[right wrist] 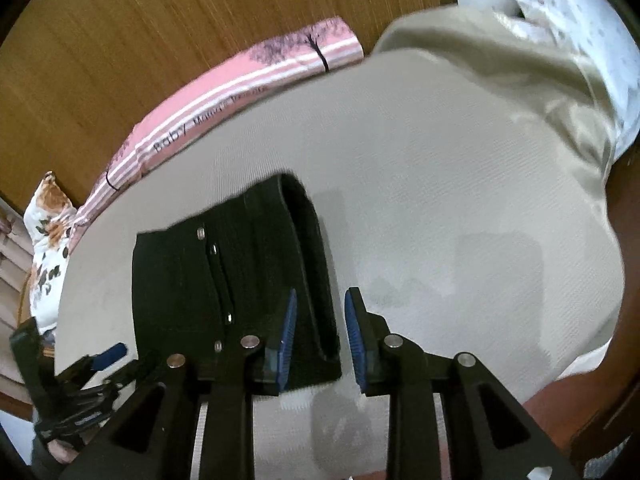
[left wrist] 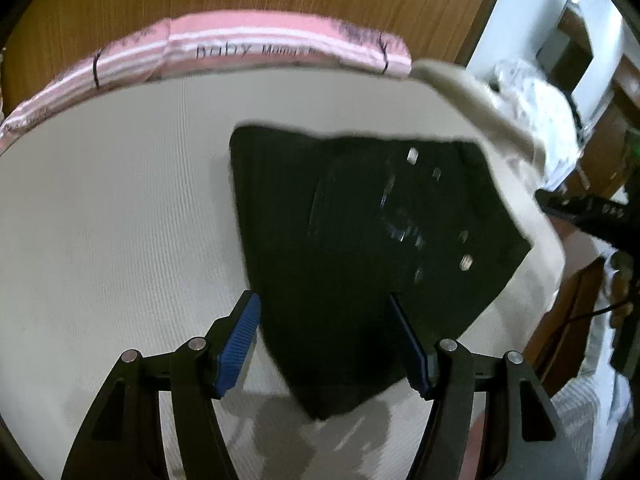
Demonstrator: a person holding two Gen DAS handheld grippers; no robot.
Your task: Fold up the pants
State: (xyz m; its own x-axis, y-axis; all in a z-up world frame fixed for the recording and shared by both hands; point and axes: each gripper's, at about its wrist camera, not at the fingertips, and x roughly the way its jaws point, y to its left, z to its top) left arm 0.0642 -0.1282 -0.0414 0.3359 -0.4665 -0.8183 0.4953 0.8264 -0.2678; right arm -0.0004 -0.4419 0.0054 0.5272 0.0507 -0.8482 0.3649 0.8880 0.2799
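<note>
The black pants lie folded into a compact packet on the cream bed cover, with small metal studs and a zip showing on the top layer and a thick rolled band along one side edge. They look soft and limp, light enough for one gripper, but the stacked layers would likely slide apart unless every ply is pinched together. The left gripper hovers over the near corner with its jaws wide and nothing between the blue pads. The right gripper sits above the packet's banded edge, jaws narrowly parted, the cloth below them and not pinched. The firmest holds are probably the thick band or a folded corner, where the fabric is bulky; the studs offer hard, slippery spots best avoided. A pink striped bolster lines the far edge of the bed
</note>
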